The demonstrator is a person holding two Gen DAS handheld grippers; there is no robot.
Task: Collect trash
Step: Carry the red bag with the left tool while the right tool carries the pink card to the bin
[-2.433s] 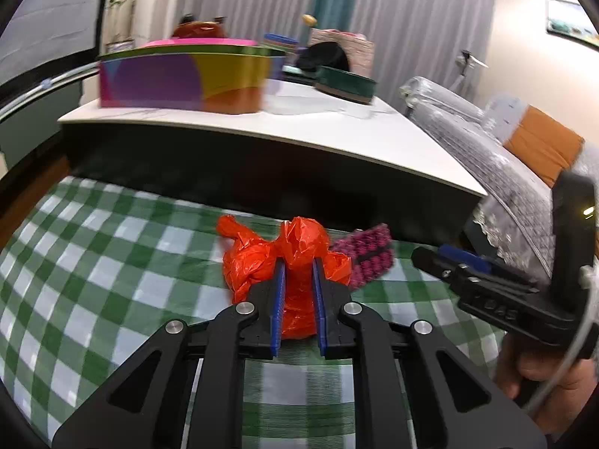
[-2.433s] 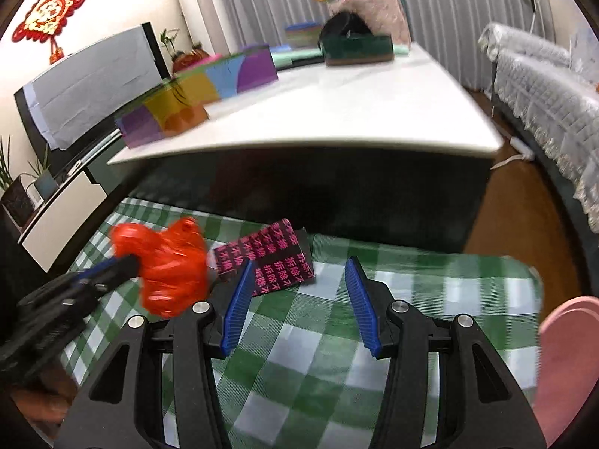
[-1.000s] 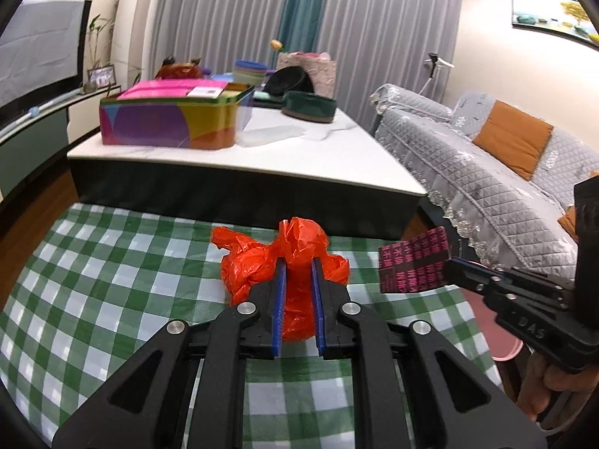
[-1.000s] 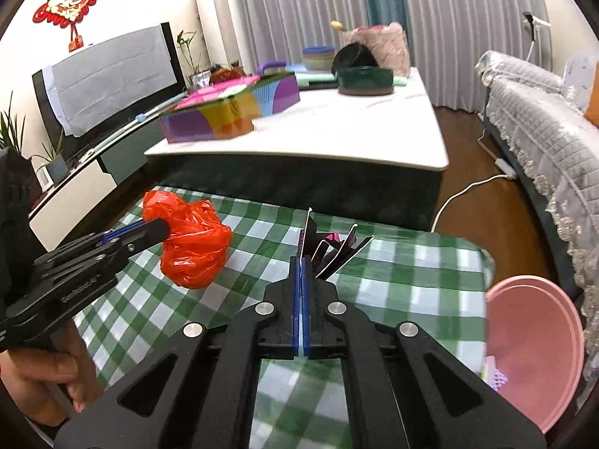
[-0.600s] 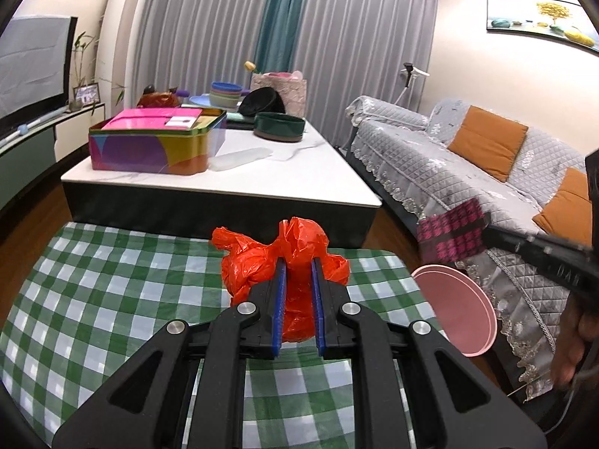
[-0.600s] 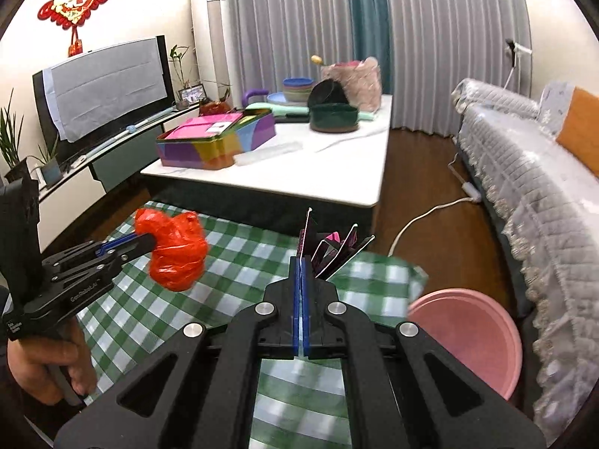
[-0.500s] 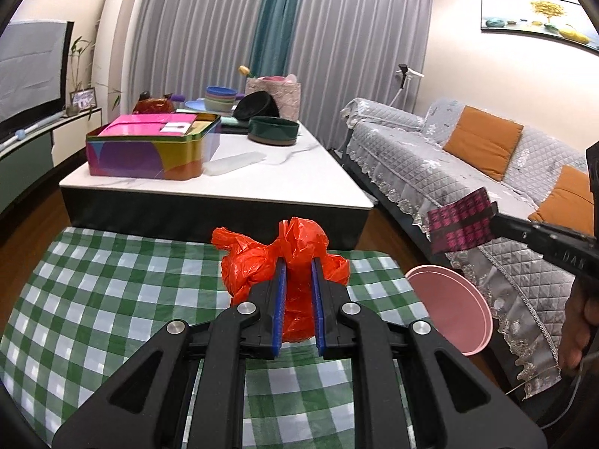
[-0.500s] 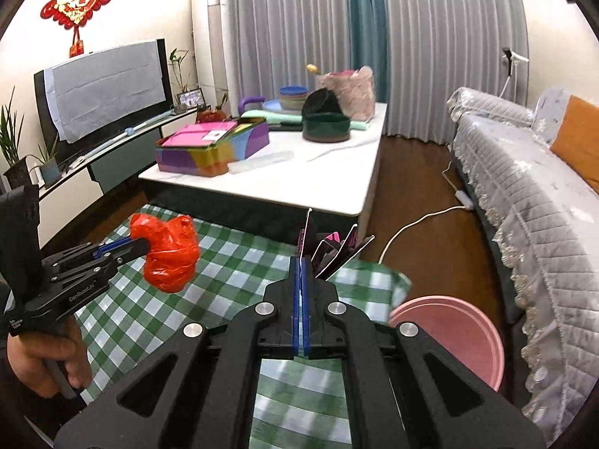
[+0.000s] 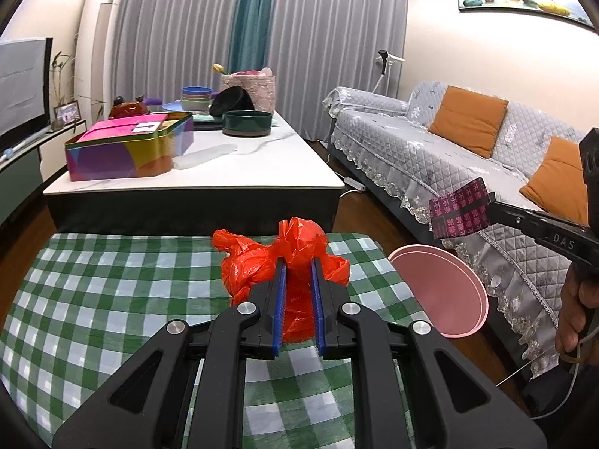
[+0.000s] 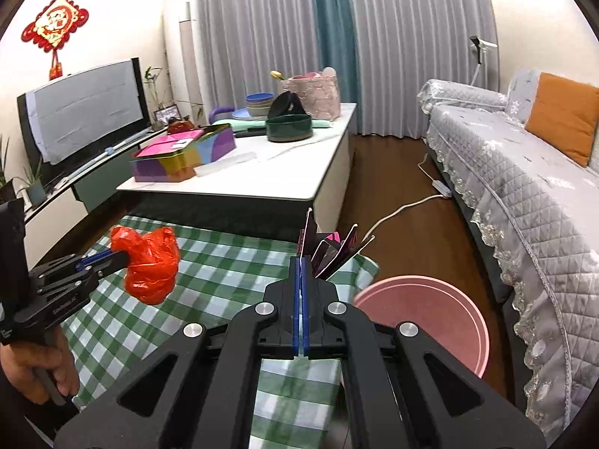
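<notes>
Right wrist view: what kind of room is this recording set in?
Most likely a home living room: a quilt-covered sofa with an orange cushion, a covered television and a white coffee table.

A colourful tin (image 9: 123, 149) and green bowl (image 9: 247, 122) sit on the white table (image 9: 262, 164).

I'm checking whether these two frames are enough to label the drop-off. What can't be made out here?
- Pink bin interior: right wrist view, near rim cut by the right hand-held gripper; contents hidden in both views.
- Print on the dark pink wrapper: left wrist view, too small.
- Underside of the red plastic bag: hidden by the left hand-held gripper.
</notes>
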